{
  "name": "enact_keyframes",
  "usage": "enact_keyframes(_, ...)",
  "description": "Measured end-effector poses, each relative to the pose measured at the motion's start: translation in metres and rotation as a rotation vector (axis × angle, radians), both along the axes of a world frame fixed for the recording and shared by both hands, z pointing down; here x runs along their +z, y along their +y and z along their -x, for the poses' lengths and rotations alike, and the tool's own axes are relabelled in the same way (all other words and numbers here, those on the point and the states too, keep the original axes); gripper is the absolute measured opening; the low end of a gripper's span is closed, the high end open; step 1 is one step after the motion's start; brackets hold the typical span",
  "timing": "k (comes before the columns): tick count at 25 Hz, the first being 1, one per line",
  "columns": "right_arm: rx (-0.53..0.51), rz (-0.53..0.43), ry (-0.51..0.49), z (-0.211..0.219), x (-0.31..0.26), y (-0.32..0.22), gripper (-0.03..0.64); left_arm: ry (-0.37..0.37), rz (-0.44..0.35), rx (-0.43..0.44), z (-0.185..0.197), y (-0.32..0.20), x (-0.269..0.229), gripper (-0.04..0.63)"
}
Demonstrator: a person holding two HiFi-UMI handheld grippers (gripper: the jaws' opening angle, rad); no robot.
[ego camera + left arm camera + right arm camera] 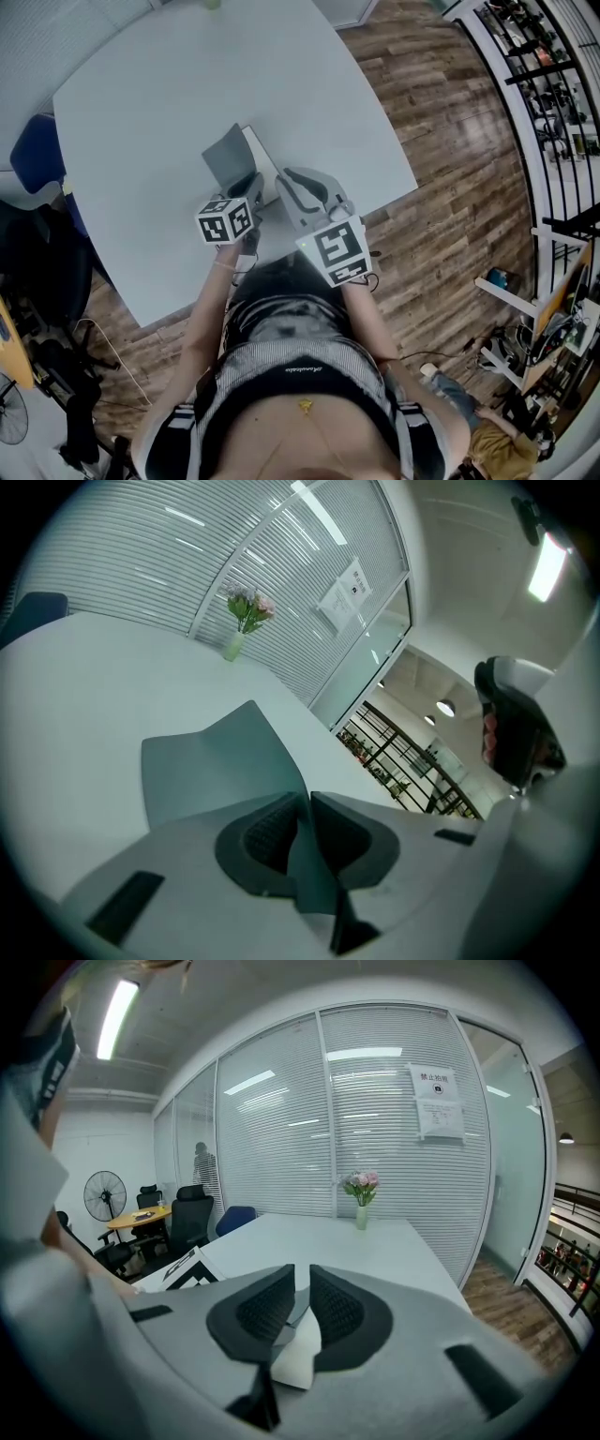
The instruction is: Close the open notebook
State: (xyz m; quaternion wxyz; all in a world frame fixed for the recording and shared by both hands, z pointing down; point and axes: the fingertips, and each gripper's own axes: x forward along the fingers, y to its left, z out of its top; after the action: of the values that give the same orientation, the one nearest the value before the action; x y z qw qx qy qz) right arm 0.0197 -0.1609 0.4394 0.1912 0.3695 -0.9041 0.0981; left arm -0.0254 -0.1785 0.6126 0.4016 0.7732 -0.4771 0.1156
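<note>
Head view: even, diffuse overhead light. The white table (pixel 169 103) reads bright, almost washed out toward the upper left of the frame, with only faint shadows at centre. Straight lines bow at the right edge. Both gripper views: circular fisheye frame, black corners, cool tint. A ceiling lamp (pixel 547 566) flares at upper right. A fluorescent tube (pixel 116 1018) glares at upper left, with bright streaks across the blinds (pixel 366 1054). The left gripper (pixel 305 803) looks soft in the lower frame

Paper notice (pixel 439 1101) on glass wall: print too small to read. No other legible text.
</note>
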Motion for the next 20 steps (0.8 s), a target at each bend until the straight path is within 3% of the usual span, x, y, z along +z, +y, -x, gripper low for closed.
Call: enact_keyframes(20, 0.012, 0.009, 0.009, -0.009, 0.009, -0.013, 0.051, 0.014, 0.076, -0.003, -0.016, -0.014, 0.022, 0.068)
